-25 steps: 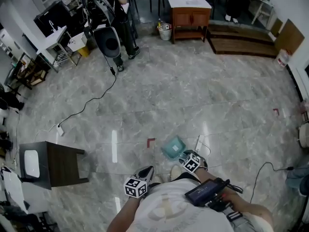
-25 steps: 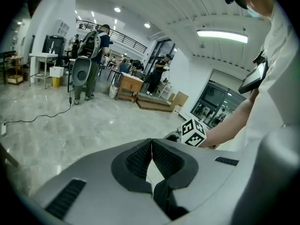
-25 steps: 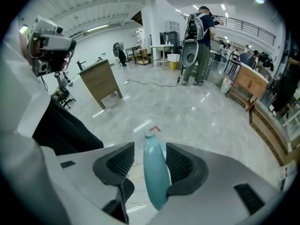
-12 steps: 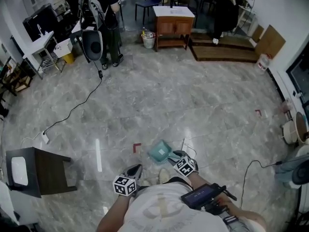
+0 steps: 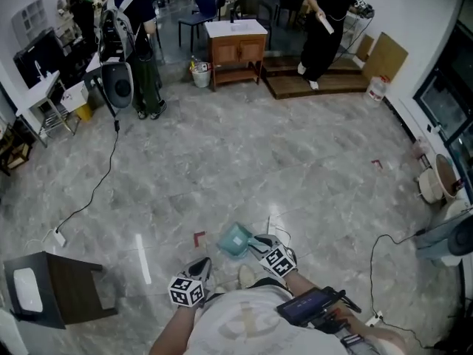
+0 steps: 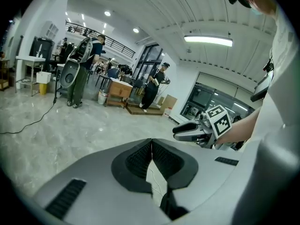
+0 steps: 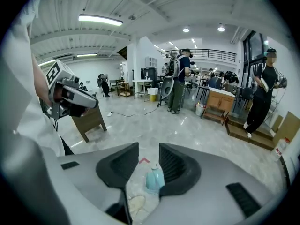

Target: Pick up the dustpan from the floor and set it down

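The teal dustpan (image 5: 235, 240) lies on the marble floor just right of a red tape mark (image 5: 198, 237). My right gripper (image 5: 256, 243) hovers at its right edge, jaws apart. In the right gripper view the dustpan (image 7: 154, 179) shows small through the gap of the right gripper (image 7: 149, 146), down on the floor beyond the pads and not pinched. Those jaws have just been closing with nothing gripped between them. My left gripper (image 5: 202, 262) hangs lower left of the dustpan, and in its own view the left gripper (image 6: 151, 141) has its pads meeting, holding nothing.
A dark side table (image 5: 55, 287) stands at the lower left. A black cable (image 5: 96, 183) crosses the floor at left and another cable (image 5: 377, 257) at right. A wooden cabinet (image 5: 238, 46), chairs and several people are far back. My shoe (image 5: 246, 275) is by the dustpan.
The head view has pulled back from the floor. The dustpan stays beside the red mark, and the right gripper remains just right of it.
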The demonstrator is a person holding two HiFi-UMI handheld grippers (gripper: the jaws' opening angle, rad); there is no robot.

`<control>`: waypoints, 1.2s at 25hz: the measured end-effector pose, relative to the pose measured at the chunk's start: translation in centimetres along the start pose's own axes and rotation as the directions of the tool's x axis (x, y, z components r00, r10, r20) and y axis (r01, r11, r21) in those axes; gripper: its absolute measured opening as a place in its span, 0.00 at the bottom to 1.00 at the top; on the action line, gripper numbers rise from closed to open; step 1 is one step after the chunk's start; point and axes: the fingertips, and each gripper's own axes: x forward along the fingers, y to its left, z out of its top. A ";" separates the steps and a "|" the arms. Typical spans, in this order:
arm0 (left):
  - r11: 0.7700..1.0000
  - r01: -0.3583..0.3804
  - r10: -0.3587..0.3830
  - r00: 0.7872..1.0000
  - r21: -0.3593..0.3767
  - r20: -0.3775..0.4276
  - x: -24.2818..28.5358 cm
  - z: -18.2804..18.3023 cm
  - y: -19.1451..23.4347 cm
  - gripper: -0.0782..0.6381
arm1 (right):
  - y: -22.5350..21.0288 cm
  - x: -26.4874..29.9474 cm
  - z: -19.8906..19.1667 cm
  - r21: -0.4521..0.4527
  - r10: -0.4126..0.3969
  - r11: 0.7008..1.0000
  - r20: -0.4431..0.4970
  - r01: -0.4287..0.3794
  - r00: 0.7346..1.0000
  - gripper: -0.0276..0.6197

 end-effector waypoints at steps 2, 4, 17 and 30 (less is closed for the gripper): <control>1.000 0.002 -0.002 1.000 0.010 0.000 -0.3 -0.1 -0.5 0.13 | 0.6 -1.0 0.7 0.031 -0.003 1.000 0.027 0.002 1.000 0.24; 0.999 0.012 -0.012 1.000 0.033 0.001 -0.4 0.1 -0.9 0.13 | 0.7 -2.2 1.6 0.064 -0.018 0.998 0.062 0.014 0.998 0.19; 0.987 0.095 -0.098 0.995 0.132 0.020 -1.6 0.0 -4.2 0.13 | 5.0 -8.8 2.8 0.182 -0.021 0.983 0.217 -0.019 0.976 0.07; 0.987 0.095 -0.100 0.994 0.132 0.031 -1.1 1.6 -4.3 0.13 | 3.3 -9.3 5.6 0.184 -0.025 0.983 0.259 -0.024 0.965 0.07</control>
